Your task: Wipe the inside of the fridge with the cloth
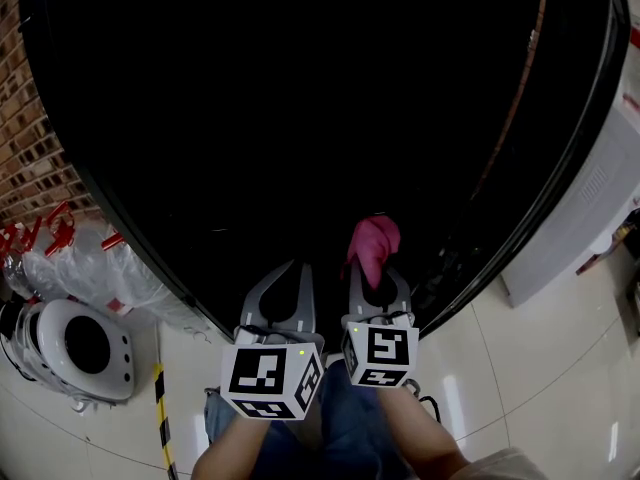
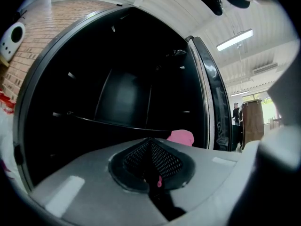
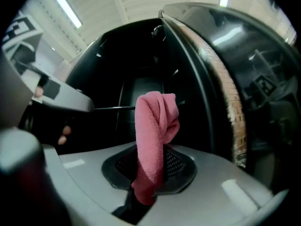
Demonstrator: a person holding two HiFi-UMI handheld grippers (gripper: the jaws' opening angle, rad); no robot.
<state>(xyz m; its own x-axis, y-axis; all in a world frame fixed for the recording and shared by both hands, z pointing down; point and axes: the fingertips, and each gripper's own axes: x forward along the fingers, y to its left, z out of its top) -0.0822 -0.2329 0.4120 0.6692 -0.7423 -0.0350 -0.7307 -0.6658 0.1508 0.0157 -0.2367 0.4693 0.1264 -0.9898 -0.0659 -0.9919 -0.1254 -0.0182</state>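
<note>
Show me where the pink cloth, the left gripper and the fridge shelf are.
pink cloth [image 3: 153, 135], right gripper view, middle of the bunched fabric.
left gripper [image 1: 300, 268], head view, midway between its fingertips.
fridge shelf [image 2: 117, 124], left gripper view, the shelf's front edge.

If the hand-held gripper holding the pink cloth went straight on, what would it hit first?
Probably the fridge's back wall, near its shelf; the pink cloth clamped in the right hand-held gripper would touch first. Depth is hard to judge.
</note>
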